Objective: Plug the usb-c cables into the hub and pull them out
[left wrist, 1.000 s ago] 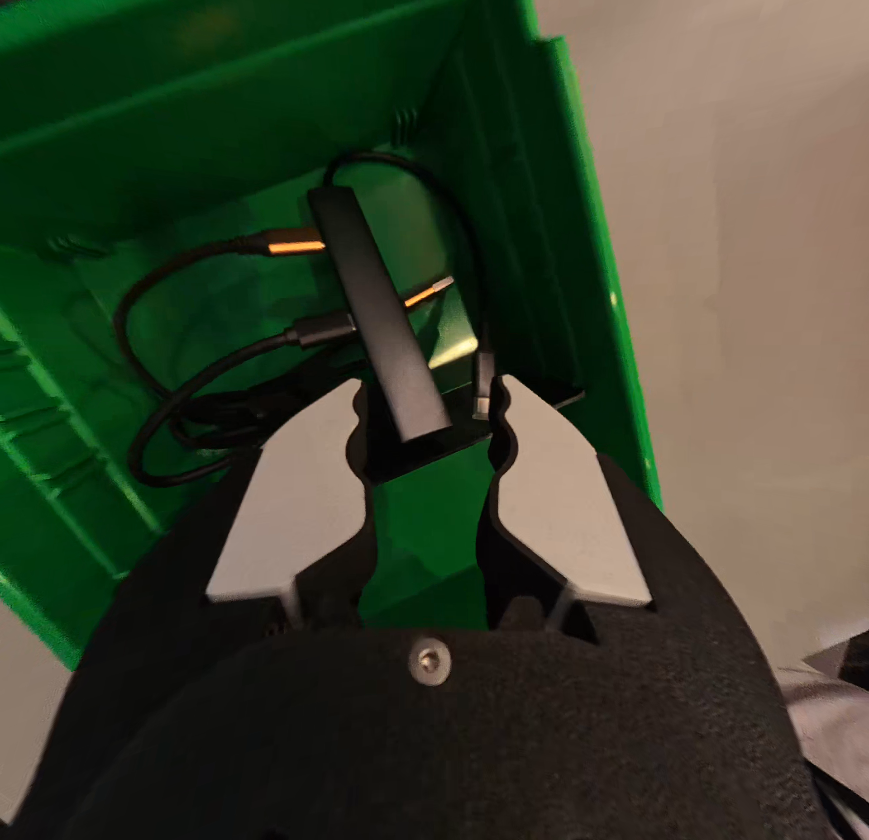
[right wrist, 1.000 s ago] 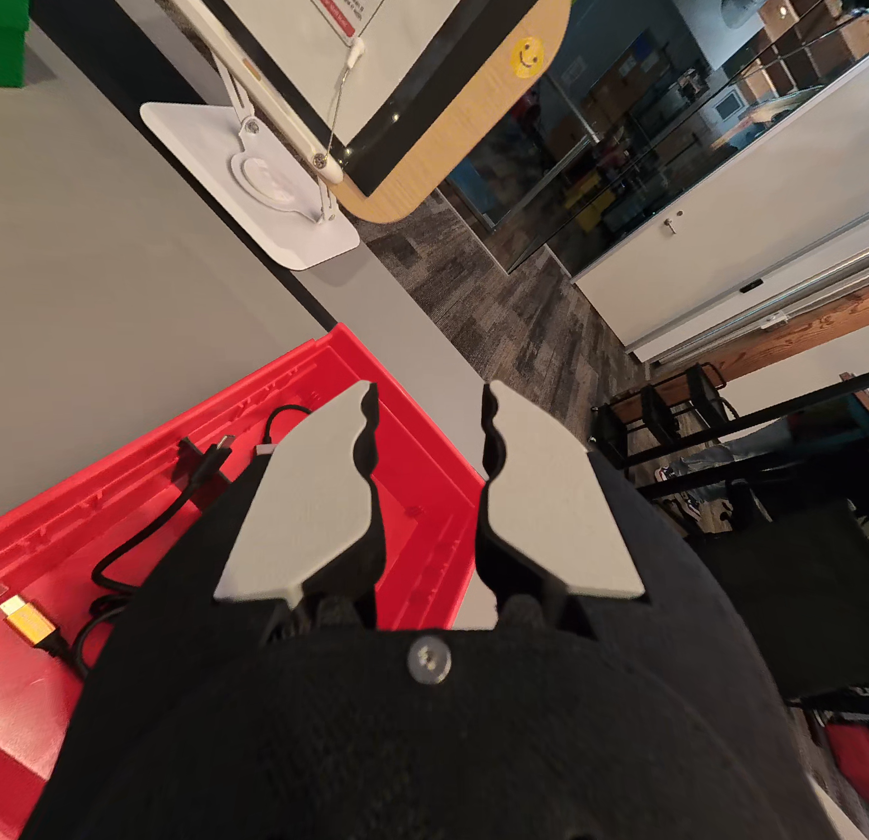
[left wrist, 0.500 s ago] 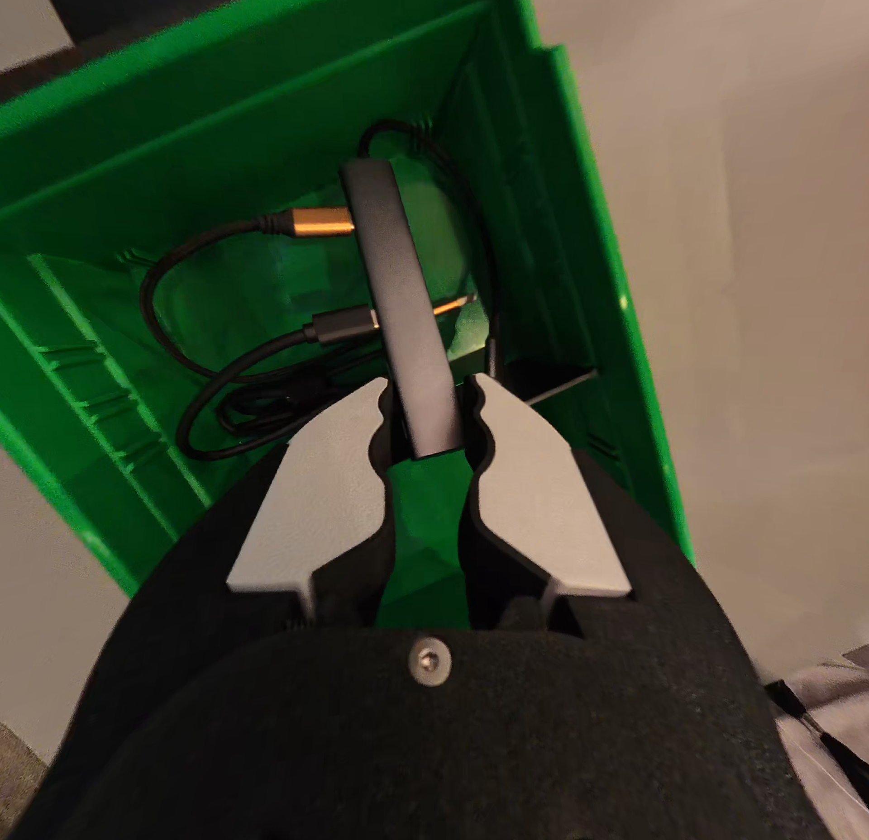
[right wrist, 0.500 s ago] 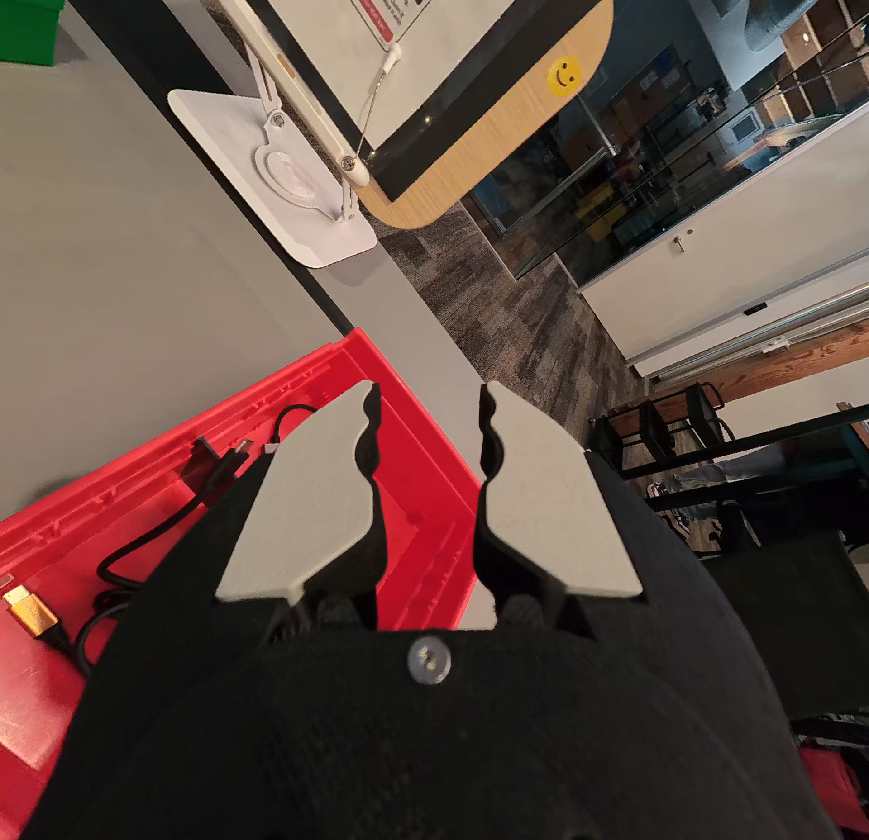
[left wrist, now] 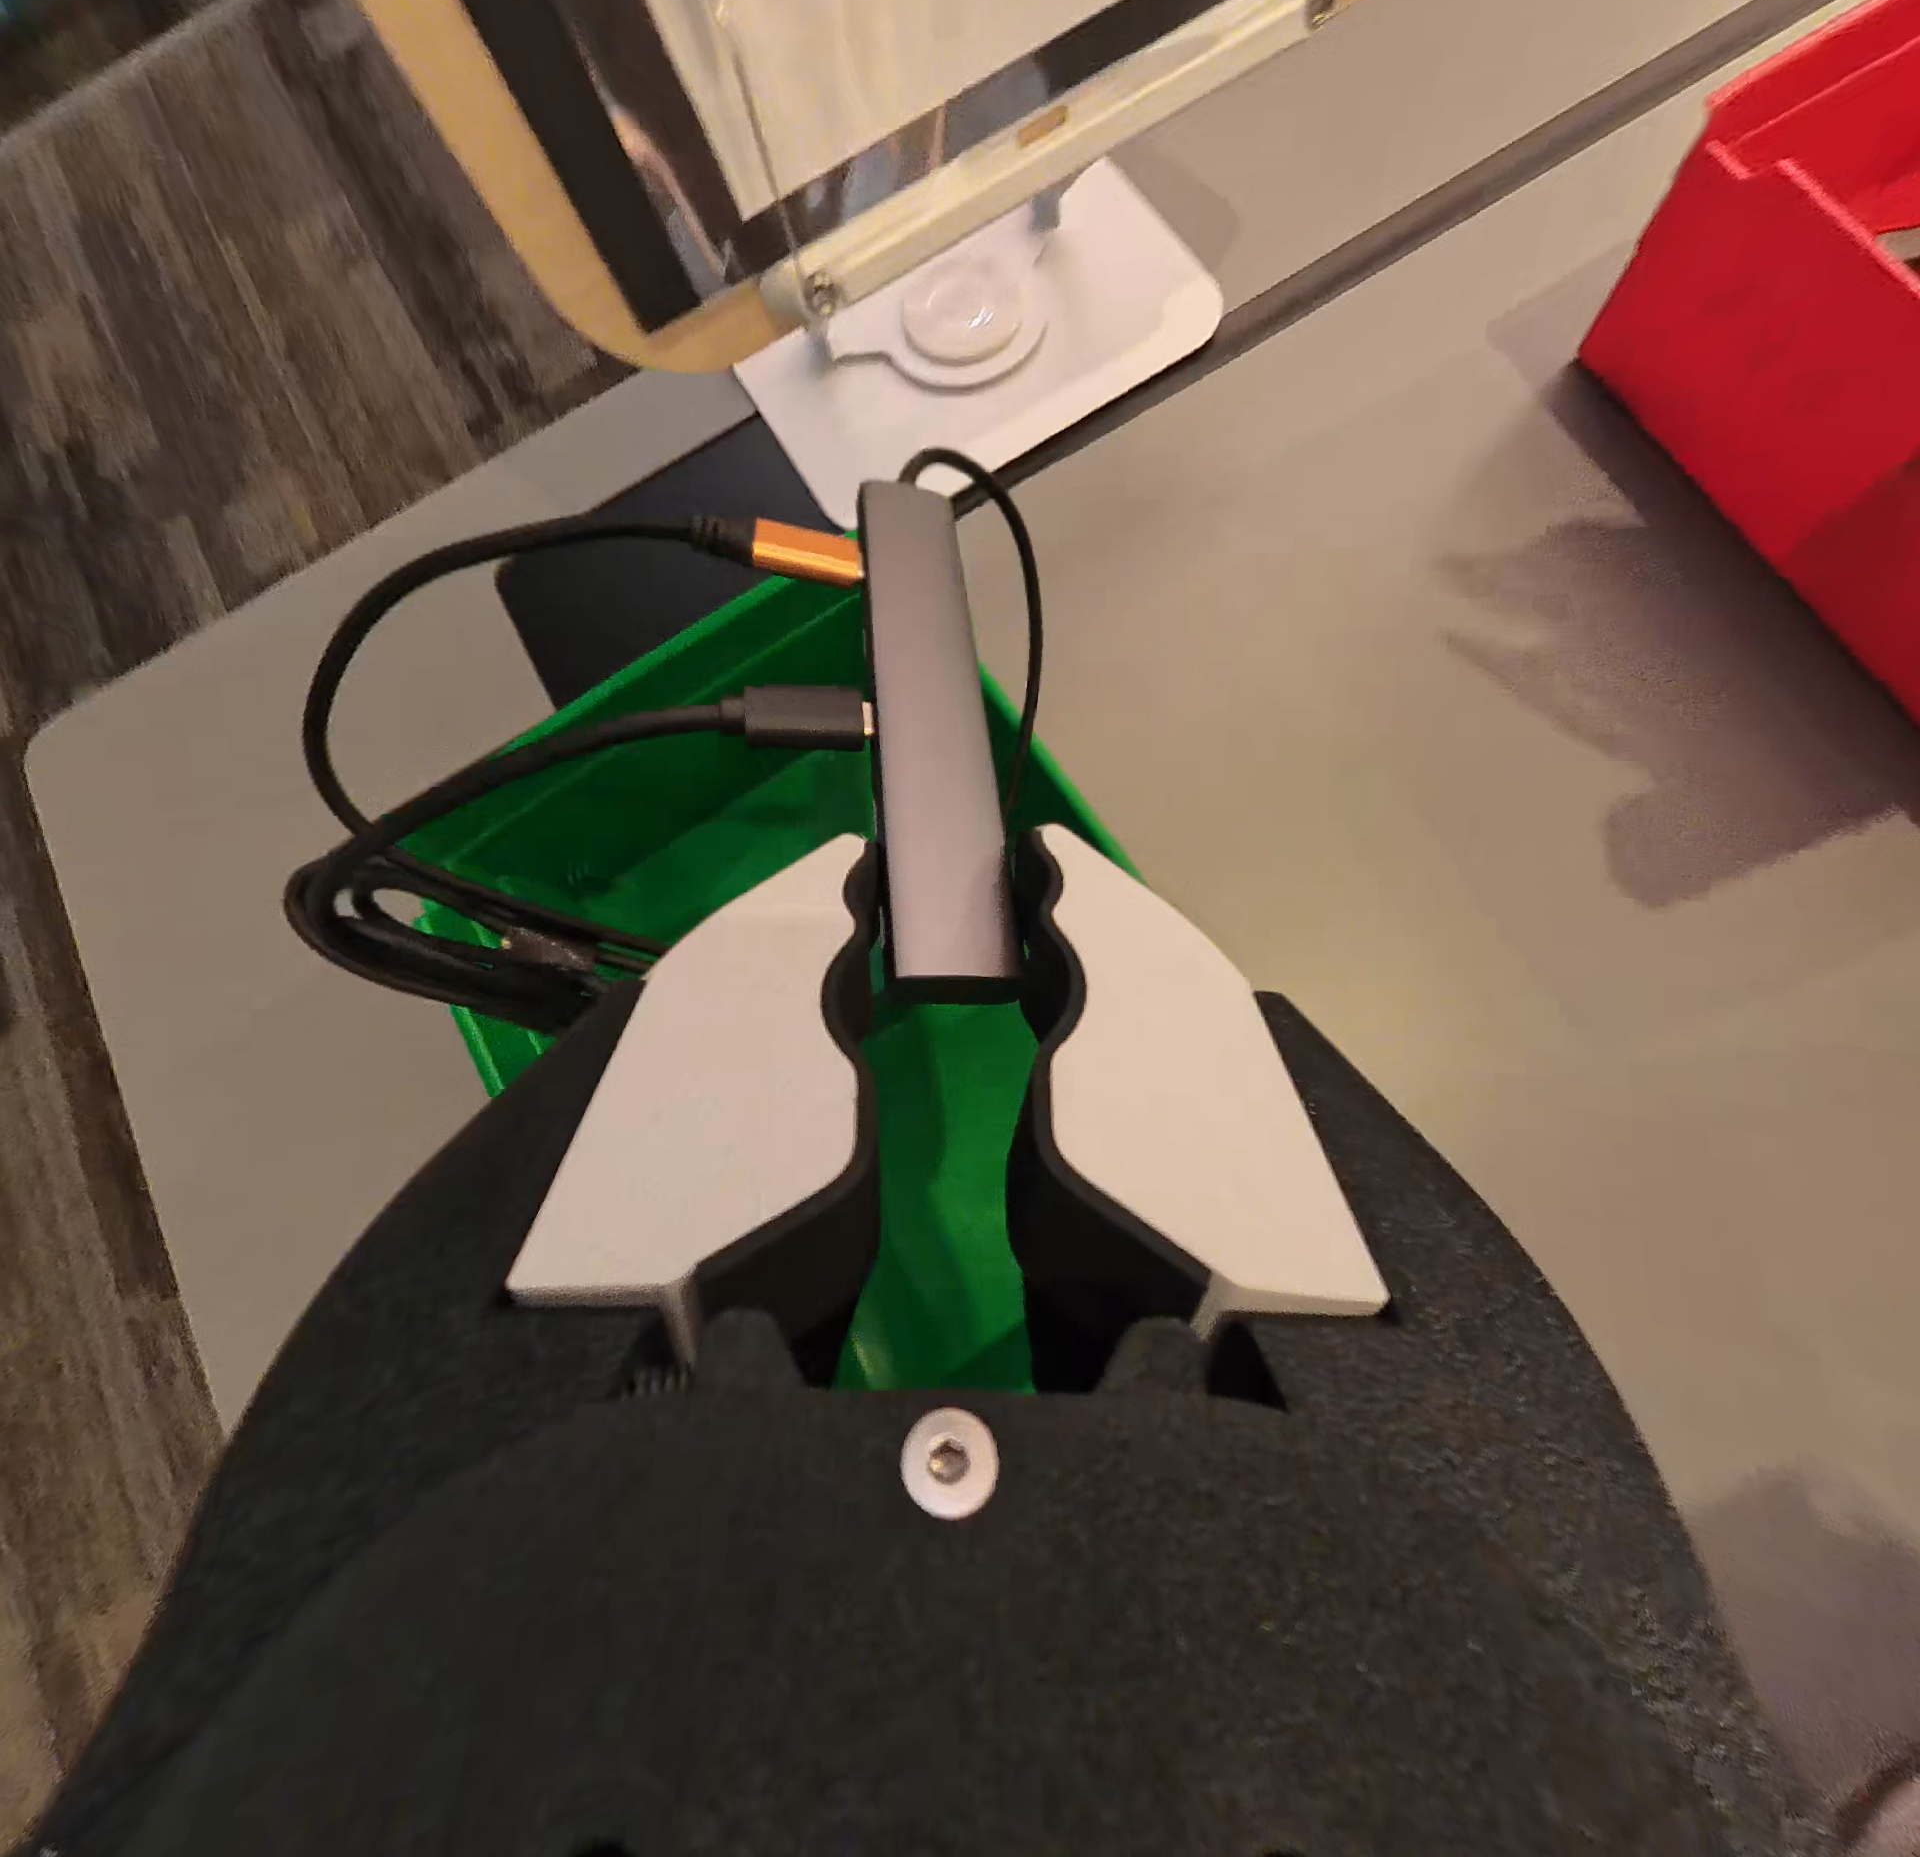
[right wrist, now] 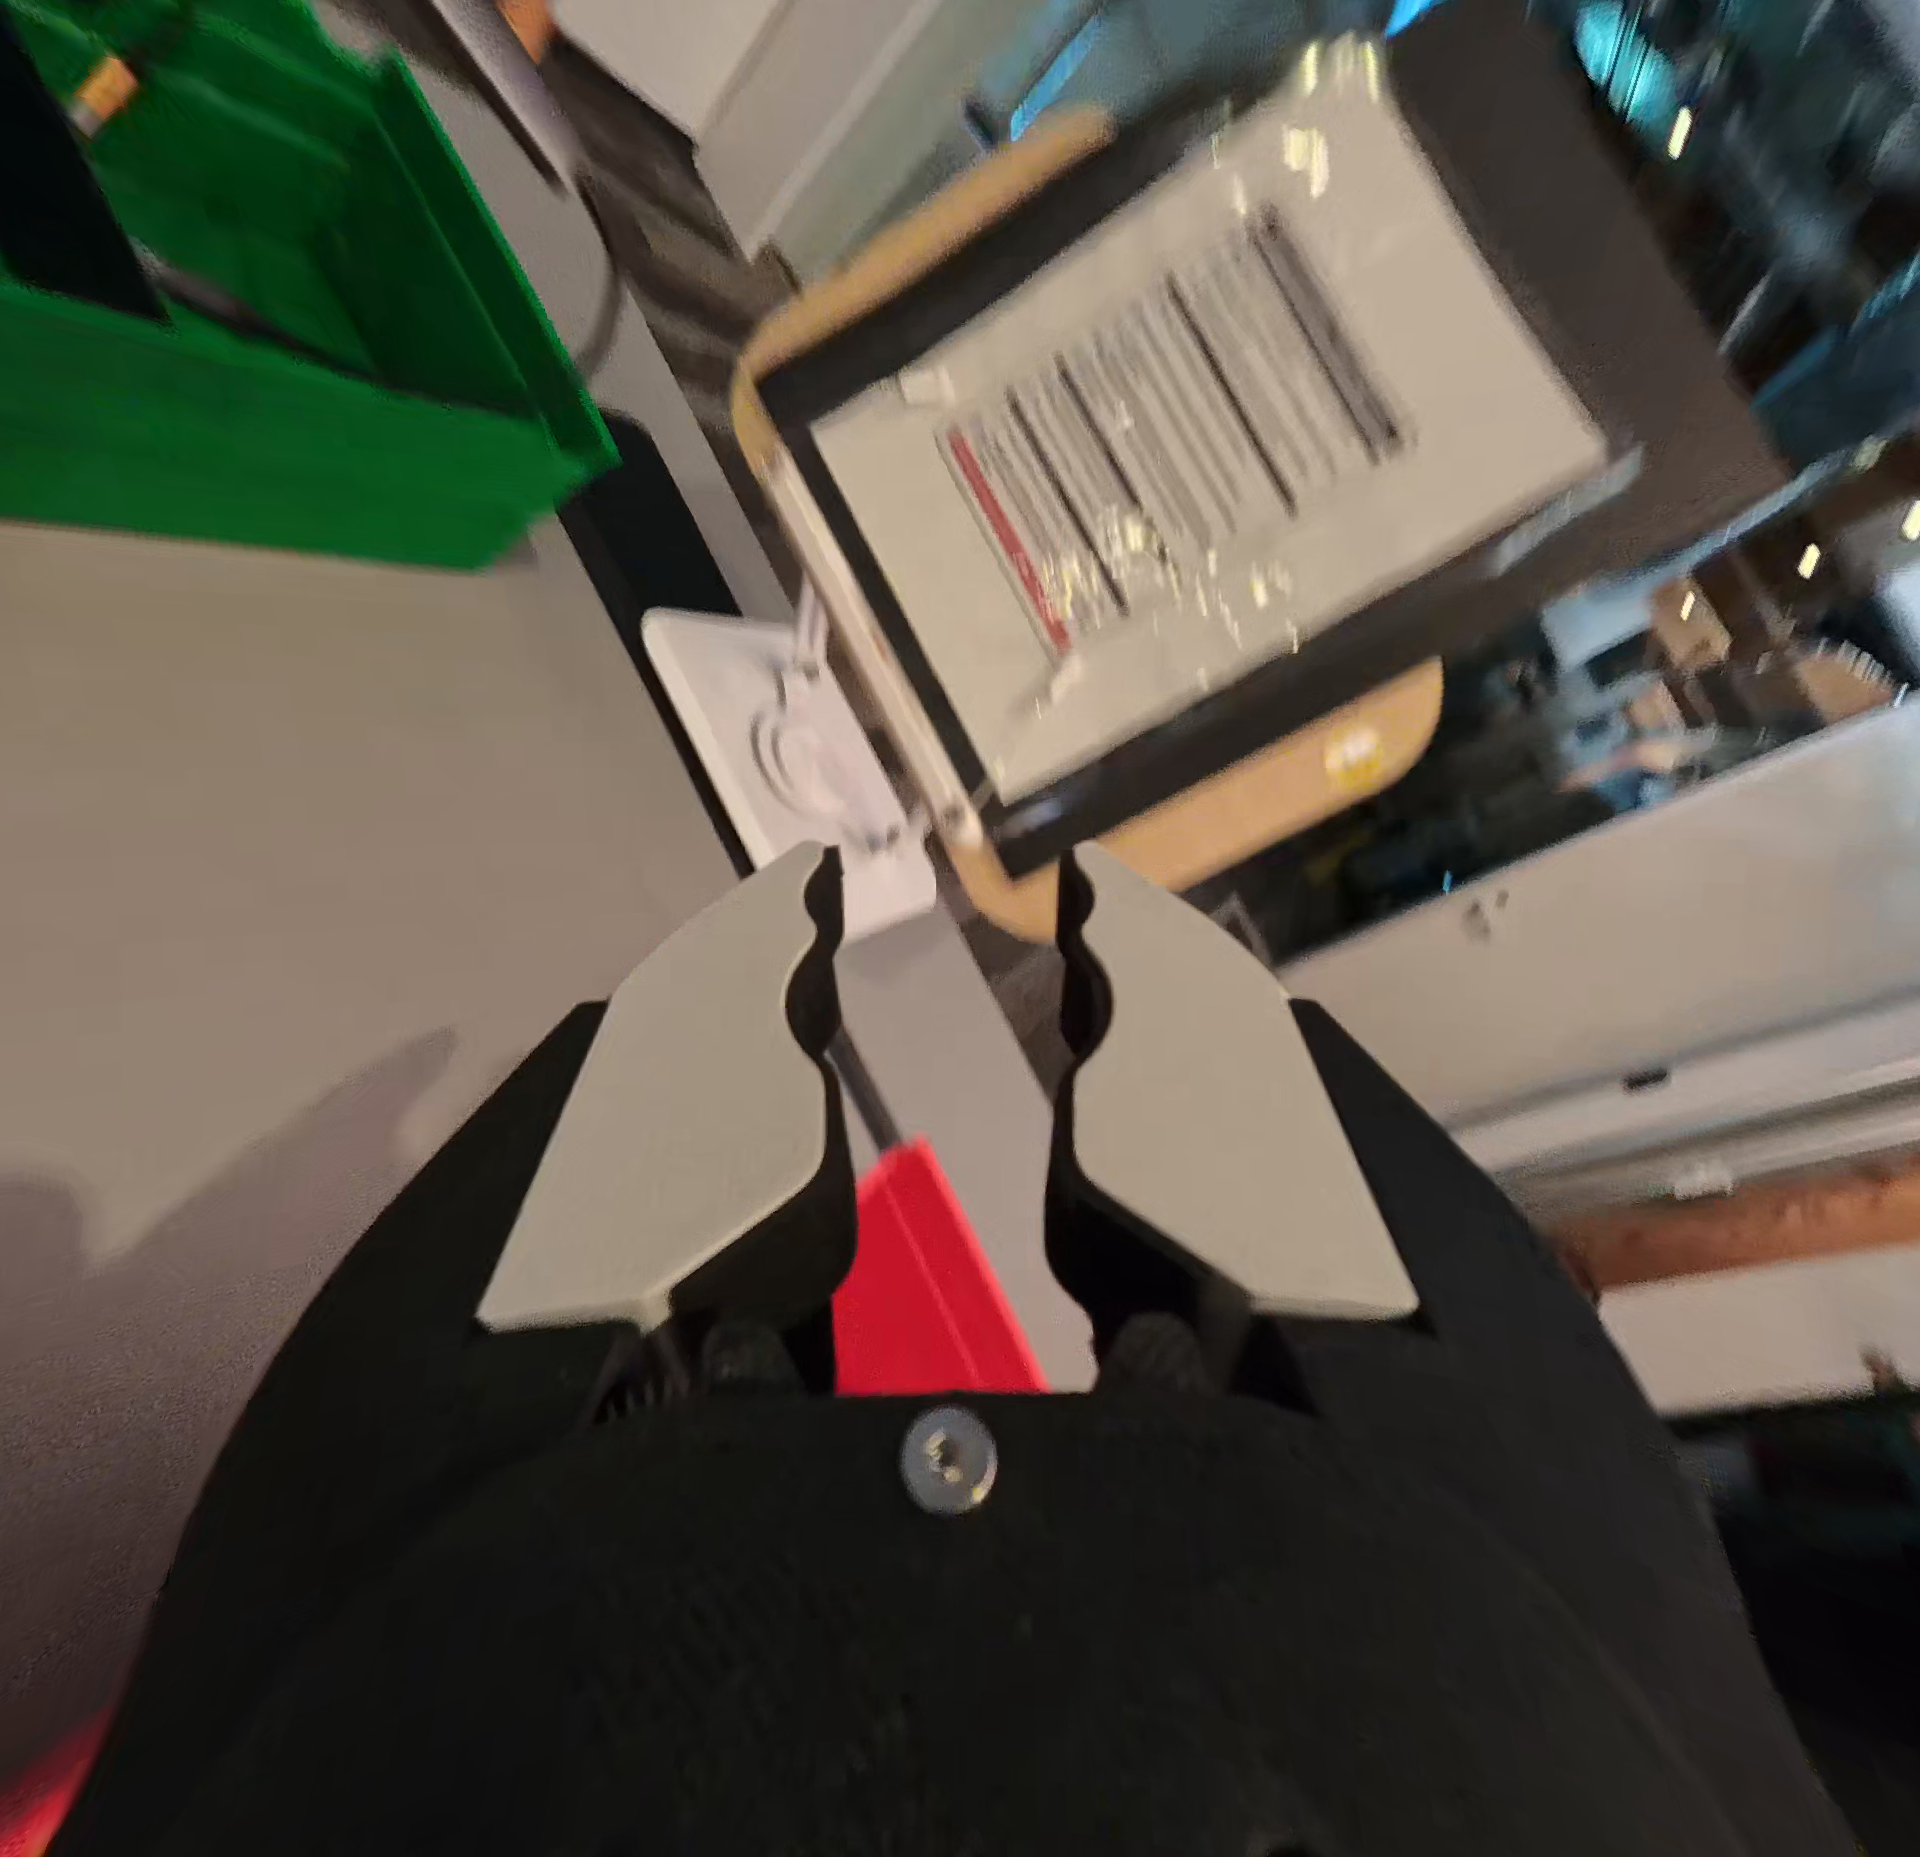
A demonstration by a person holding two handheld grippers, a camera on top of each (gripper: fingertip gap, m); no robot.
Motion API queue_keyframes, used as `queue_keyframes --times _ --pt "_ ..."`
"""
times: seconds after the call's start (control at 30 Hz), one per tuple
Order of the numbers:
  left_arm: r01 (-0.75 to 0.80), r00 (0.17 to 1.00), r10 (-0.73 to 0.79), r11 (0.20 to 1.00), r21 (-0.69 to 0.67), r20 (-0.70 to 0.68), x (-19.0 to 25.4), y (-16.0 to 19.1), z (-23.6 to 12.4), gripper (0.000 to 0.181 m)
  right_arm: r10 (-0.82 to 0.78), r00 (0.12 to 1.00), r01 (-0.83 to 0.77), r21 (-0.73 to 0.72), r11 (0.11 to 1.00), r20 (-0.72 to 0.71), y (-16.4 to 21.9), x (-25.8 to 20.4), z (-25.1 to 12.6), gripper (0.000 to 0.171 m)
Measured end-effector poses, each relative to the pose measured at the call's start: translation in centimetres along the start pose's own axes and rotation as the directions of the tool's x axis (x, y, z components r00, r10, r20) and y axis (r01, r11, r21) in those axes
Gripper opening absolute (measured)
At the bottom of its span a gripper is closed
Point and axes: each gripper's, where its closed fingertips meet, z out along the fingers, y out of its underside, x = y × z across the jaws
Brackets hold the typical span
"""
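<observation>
My left gripper (left wrist: 948, 851) is shut on the near end of a slim dark grey hub (left wrist: 930, 706) and holds it in the air above the green bin (left wrist: 665, 799). Two cables are plugged into the hub's left side: one with an orange plug (left wrist: 805, 552) and one with a black plug (left wrist: 800, 718). Their black cords (left wrist: 416, 934) hang in loops to the left. The hub's own thin cord (left wrist: 1023, 602) curves down its right side. My right gripper (right wrist: 945, 872) is open and empty above the grey table, with the red bin (right wrist: 925, 1277) under it.
A red bin (left wrist: 1766, 290) stands at the right of the grey table (left wrist: 1351, 768). A framed sign (left wrist: 831, 93) on a white stand (left wrist: 987, 363) sits at the table's far edge. The green bin (right wrist: 260, 353) shows at upper left in the blurred right wrist view. The grippers' ends are close to 30 centimetres from one another.
My left gripper closed on the hub and lifted it out of the green bin with both cables attached. My right gripper swung up and left away from the red bin, still open.
</observation>
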Motion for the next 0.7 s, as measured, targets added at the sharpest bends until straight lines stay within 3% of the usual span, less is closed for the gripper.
queue_keyframes --times 0.03,0.13,0.23,0.33,0.47,0.53,0.63,0.7 --pt "-0.017 1.000 0.017 1.000 0.010 -0.003 0.5 -0.2 -0.4 0.024 -0.026 1.000 0.026 0.056 0.998 0.005 -1.8 -1.1 0.9 0.040" --pt "-0.073 0.997 0.073 0.997 0.027 -0.025 2.6 -0.7 -1.6 0.024 -0.103 0.994 0.094 0.222 0.971 0.031 -7.3 -5.5 3.1 0.043" --pt "-0.125 0.990 0.128 0.991 0.054 -0.060 5.3 -1.2 -3.0 0.024 -0.161 0.986 0.170 0.309 0.936 -0.053 -11.0 -8.7 4.6 0.048" --pt "-0.195 0.970 0.206 0.976 0.093 -0.131 8.9 -1.7 -4.3 0.024 -0.255 0.944 0.314 0.329 0.890 -0.211 -12.9 -10.4 5.1 0.051" --pt "-0.281 0.927 0.306 0.950 0.138 -0.215 13.0 -1.8 -5.3 0.024 -0.346 0.861 0.460 0.282 0.842 -0.372 -13.6 -10.4 4.6 0.036" --pt "-0.301 0.905 0.336 0.939 0.165 -0.261 14.4 -2.0 -5.5 0.024 -0.365 0.863 0.463 0.259 0.848 -0.349 -13.1 -10.3 4.6 0.015" --pt "-0.299 0.895 0.335 0.940 0.162 -0.295 14.7 -2.0 -5.0 0.024 -0.321 0.907 0.395 0.285 0.873 -0.273 -12.5 -9.9 4.3 0.011" --pt "-0.294 0.894 0.335 0.940 0.174 -0.298 14.3 -2.1 -4.8 0.024 -0.280 0.948 0.314 0.299 0.901 -0.150 -12.0 -9.9 4.3 0.010"
